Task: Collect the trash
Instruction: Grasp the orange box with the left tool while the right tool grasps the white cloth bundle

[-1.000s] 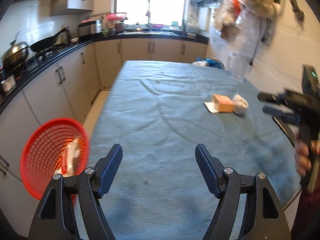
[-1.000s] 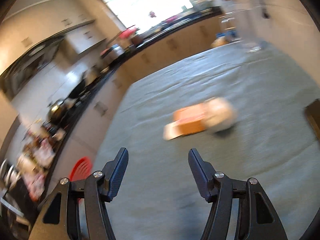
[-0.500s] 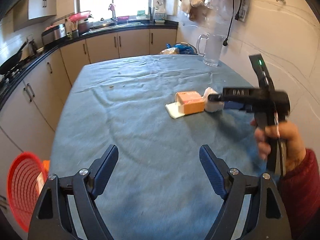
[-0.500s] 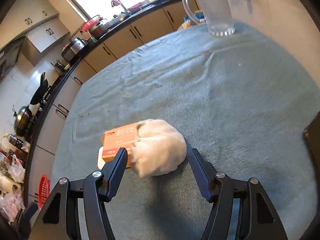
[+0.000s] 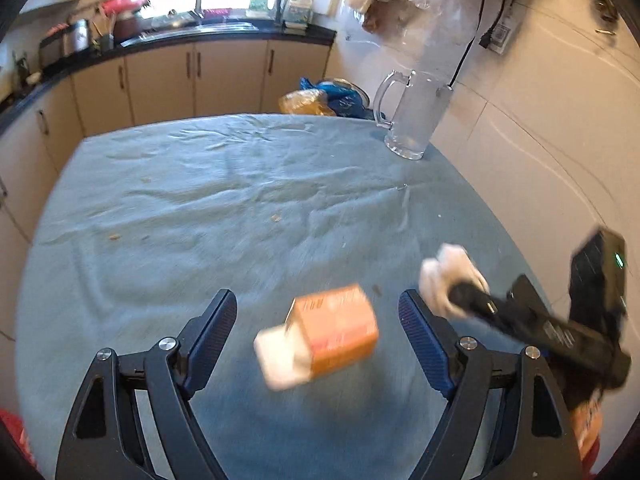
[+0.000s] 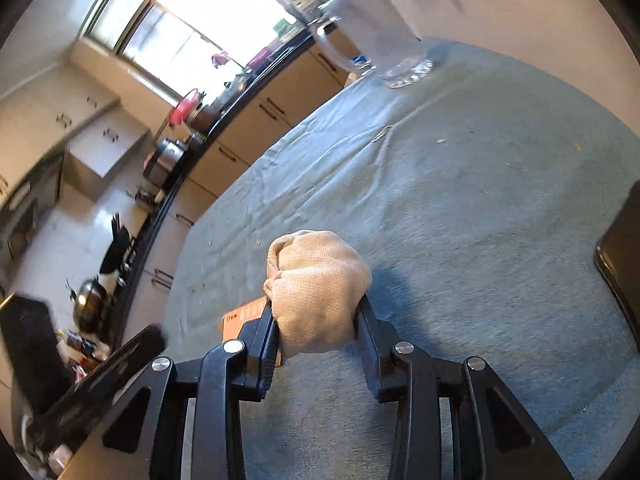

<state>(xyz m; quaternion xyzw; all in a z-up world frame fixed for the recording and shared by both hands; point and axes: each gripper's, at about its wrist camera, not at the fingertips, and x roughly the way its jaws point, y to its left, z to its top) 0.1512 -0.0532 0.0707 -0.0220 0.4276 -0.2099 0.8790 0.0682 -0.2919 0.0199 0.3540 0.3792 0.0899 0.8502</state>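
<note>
Now the right gripper (image 6: 316,320) has its jaws squeezed on a crumpled paper towel wad (image 6: 316,288), held just above the blue tablecloth (image 6: 460,208). Beside it, the left gripper (image 5: 316,324) hangs wide open with the orange carton (image 5: 336,330) lying between its fingers (image 5: 212,326), glass pitcher (image 5: 416,116) far back by the wall.

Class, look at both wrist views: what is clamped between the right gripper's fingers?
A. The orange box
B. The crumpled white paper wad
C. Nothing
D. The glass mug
B: in the right wrist view the right gripper has both fingers pressed against the crumpled white paper wad, while the orange box lies free between the open left gripper fingers.
</note>
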